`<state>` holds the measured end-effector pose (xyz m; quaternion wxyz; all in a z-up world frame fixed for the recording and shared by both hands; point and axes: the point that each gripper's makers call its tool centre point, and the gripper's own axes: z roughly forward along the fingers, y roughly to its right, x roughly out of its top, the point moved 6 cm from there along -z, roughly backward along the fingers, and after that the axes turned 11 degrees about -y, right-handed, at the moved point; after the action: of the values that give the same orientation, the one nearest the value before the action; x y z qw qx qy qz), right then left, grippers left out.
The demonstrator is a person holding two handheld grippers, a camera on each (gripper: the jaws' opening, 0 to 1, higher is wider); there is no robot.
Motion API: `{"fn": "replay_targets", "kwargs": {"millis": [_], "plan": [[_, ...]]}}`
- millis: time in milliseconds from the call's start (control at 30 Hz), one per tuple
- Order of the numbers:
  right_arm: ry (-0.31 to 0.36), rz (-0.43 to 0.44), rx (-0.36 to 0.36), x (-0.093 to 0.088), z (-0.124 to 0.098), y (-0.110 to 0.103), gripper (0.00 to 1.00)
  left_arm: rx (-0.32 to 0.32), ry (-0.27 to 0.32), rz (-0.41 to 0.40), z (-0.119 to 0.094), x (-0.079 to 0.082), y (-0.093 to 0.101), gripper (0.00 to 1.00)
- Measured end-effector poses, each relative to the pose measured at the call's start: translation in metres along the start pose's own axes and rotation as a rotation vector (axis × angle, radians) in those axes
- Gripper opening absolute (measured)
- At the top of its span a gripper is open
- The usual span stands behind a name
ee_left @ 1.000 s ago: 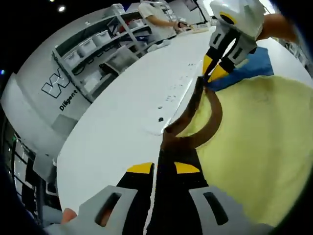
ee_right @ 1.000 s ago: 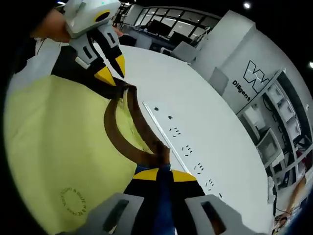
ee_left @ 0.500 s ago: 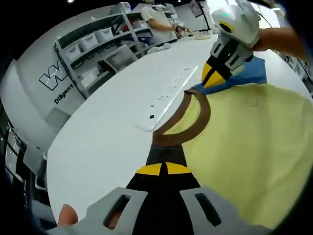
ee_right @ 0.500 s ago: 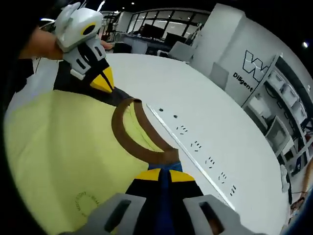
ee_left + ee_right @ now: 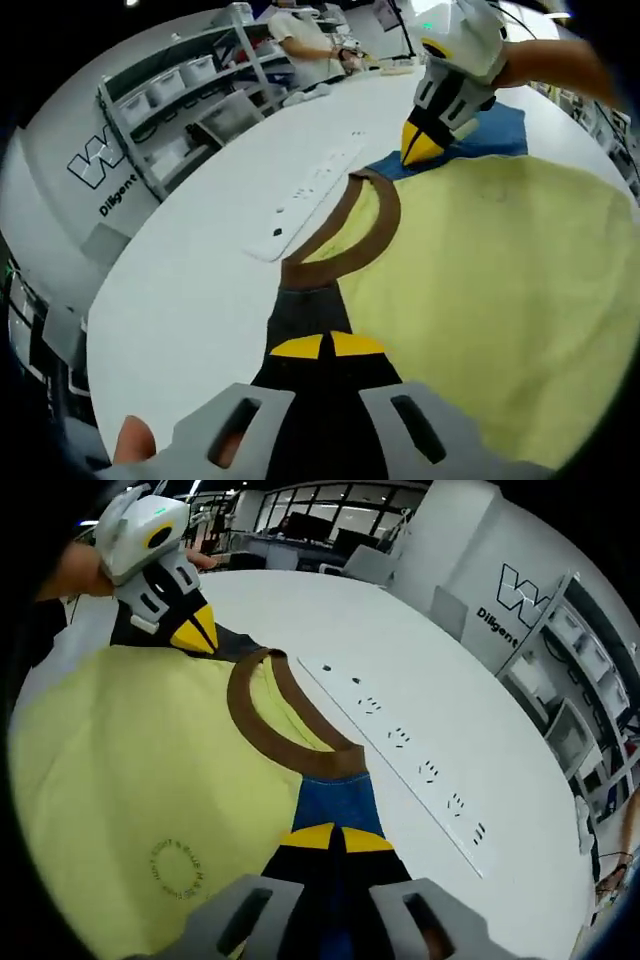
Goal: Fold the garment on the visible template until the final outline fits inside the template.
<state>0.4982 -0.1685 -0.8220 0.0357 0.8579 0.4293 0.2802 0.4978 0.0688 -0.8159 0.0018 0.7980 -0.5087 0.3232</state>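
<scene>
Pale yellow T-shirt (image 5: 130, 770) with brown collar band (image 5: 275, 725), flat on white table (image 5: 400, 650). Left gripper (image 5: 325, 346) pinched shut on dark shoulder; right gripper (image 5: 335, 837) clamped on blue shoulder (image 5: 335, 798). Open tabletop beyond white power strip (image 5: 405, 745).

Both views sit low and close over the table (image 5: 200, 270), facing each other across the shirt's brown collar (image 5: 262, 735)

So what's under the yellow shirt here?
The white table lies under the yellow shirt. Blue fabric shows at one shoulder, dark fabric at the other. A template cannot be seen; the shirt covers that area.
</scene>
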Motion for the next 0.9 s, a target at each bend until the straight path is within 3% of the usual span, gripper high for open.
{"fn": "replay_targets", "kwargs": {"millis": [167,267,467,500,567,667,767,900], "plan": [[0.003,0.026,-0.008,0.002,-0.001,-0.002,0.00,0.013,-0.004,-0.041,-0.002,0.001,-0.003,0.08],[0.061,0.061,-0.005,0.007,-0.006,-0.003,0.07,0.034,-0.016,-0.053,-0.008,0.000,-0.005,0.17],[0.093,0.065,-0.031,0.006,-0.036,-0.006,0.09,0.044,0.042,-0.140,-0.036,-0.002,-0.007,0.22],[0.099,0.066,-0.035,0.006,-0.042,-0.008,0.10,0.038,0.075,-0.193,-0.044,-0.003,-0.005,0.24],[0.112,0.059,-0.046,0.006,-0.055,-0.013,0.10,0.029,0.117,-0.208,-0.056,-0.004,0.002,0.25],[0.129,0.048,-0.067,0.004,-0.080,-0.022,0.11,0.043,0.097,-0.215,-0.076,-0.015,0.014,0.25],[0.150,0.070,-0.069,-0.004,-0.101,-0.032,0.12,0.046,0.116,-0.247,-0.094,-0.022,0.028,0.25],[0.146,0.086,-0.080,-0.027,-0.124,-0.052,0.12,0.047,0.136,-0.265,-0.119,-0.030,0.053,0.25]]}}
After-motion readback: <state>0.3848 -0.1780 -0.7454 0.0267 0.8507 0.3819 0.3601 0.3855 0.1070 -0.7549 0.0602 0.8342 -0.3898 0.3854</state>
